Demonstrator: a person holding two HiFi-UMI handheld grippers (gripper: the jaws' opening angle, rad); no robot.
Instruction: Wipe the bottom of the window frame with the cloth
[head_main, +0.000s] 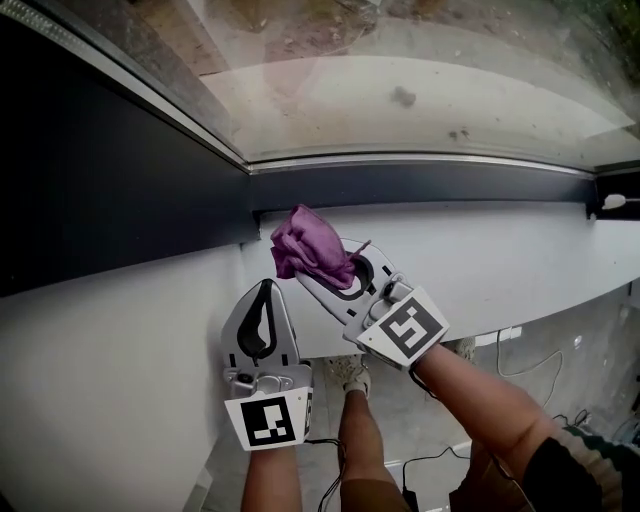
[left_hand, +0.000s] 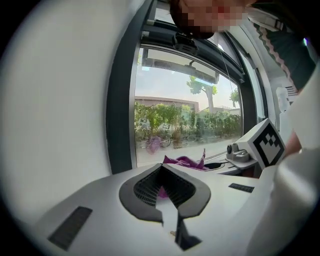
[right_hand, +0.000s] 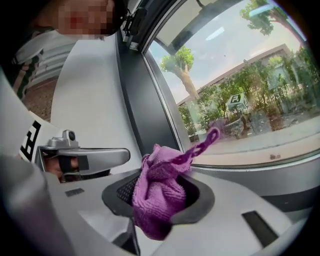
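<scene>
The purple cloth (head_main: 308, 248) is bunched between the jaws of my right gripper (head_main: 325, 275), over the white sill just under the dark bottom rail of the window frame (head_main: 420, 183). In the right gripper view the cloth (right_hand: 160, 200) fills the right gripper (right_hand: 160, 192), and a loose strand rises toward the glass, with the frame's bottom rail (right_hand: 260, 172) just ahead. My left gripper (head_main: 264, 295) hangs close to the left of the right one, a little nearer to me, shut with nothing in it. In its own view the left gripper (left_hand: 164, 172) has its jaws together, the cloth (left_hand: 185, 161) just beyond.
The white sill (head_main: 500, 250) runs off to the right. A dark side panel (head_main: 100, 180) meets the bottom rail at the left corner. A small white fitting (head_main: 612, 200) sits at the rail's far right. Below are the person's shoe (head_main: 350, 375) and cables (head_main: 540, 370) on the floor.
</scene>
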